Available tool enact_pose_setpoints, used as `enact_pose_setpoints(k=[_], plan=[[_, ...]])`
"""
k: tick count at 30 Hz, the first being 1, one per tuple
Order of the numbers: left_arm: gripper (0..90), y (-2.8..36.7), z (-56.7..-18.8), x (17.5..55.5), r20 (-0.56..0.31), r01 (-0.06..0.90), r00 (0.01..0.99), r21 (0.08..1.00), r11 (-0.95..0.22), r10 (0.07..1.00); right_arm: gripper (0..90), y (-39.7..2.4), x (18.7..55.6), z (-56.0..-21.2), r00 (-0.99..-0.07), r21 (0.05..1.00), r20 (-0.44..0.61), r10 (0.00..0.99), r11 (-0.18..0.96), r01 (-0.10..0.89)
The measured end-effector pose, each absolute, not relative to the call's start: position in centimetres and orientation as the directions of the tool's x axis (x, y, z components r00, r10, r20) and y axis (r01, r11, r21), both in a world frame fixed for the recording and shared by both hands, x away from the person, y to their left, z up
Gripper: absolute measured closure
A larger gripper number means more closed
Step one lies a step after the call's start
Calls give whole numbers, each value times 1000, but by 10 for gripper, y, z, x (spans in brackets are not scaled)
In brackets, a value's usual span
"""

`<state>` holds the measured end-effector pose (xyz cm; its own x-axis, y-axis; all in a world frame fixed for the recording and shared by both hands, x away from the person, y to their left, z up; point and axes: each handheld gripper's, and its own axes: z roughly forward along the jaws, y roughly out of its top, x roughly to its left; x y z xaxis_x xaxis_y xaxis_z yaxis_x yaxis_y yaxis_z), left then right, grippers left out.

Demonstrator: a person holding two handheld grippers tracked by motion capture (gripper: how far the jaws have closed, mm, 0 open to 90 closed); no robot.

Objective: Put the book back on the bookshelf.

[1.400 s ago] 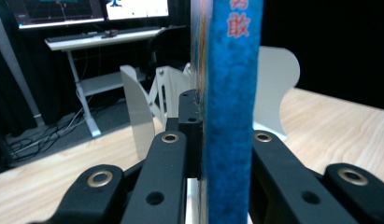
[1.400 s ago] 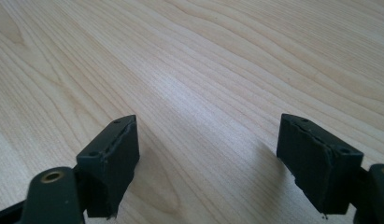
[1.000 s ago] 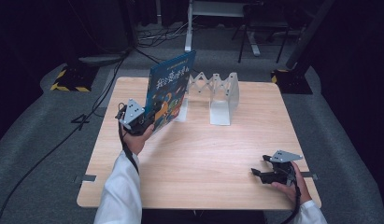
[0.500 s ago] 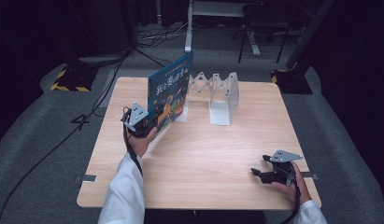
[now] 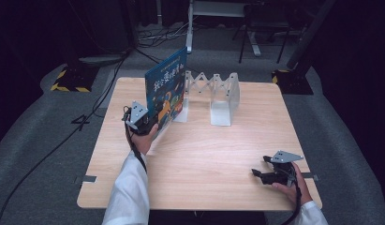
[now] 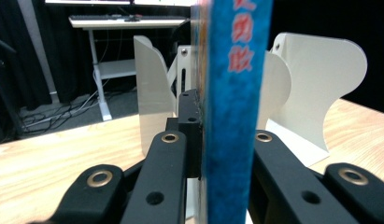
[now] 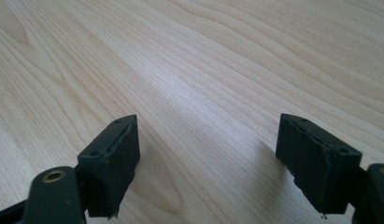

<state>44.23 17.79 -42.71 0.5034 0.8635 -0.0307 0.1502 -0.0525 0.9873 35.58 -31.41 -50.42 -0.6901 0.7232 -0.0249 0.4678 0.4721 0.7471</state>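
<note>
A: Report the left tool (image 5: pixel 150 125).
B: Its jaws are clamped on the lower edge of the blue book (image 5: pixel 166 91). The book stands upright on its edge at the far left of the bench (image 5: pixel 204 154), just beside the white accordion rack (image 5: pixel 213 96).
A: Any contact with the rack?
B: From the left gripper view, the book (image 6: pixel 234 112) sits in front of the rack plates (image 6: pixel 316 88); contact cannot be determined.
A: Right tool (image 5: pixel 261 174)?
B: Jaws wide apart, holding nothing, low over the bench's near right corner.

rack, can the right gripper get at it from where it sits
Probably yes. The right gripper rests open and empty at the table's near right corner, with bare wood between it and the rack. The book stands at the rack's left end.
</note>
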Motion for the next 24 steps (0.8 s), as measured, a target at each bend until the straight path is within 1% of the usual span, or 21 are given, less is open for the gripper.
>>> enact_pose_setpoints(k=[9, 20, 24], plan=[[829, 169, -413, 450, -2, 148, 502, 985, -84, 865, 220, -314, 356, -504, -690, 747, -18, 723, 469, 472], [828, 157, -416, 458, 26, 166, 507, 978, -127, 862, 221, -314, 357, -504, -690, 746, -15, 723, 468, 473], [828, 154, -422, 461, 21, 183, 498, 974, -130, 867, 221, -314, 356, -504, -692, 747, -15, 722, 468, 473]])
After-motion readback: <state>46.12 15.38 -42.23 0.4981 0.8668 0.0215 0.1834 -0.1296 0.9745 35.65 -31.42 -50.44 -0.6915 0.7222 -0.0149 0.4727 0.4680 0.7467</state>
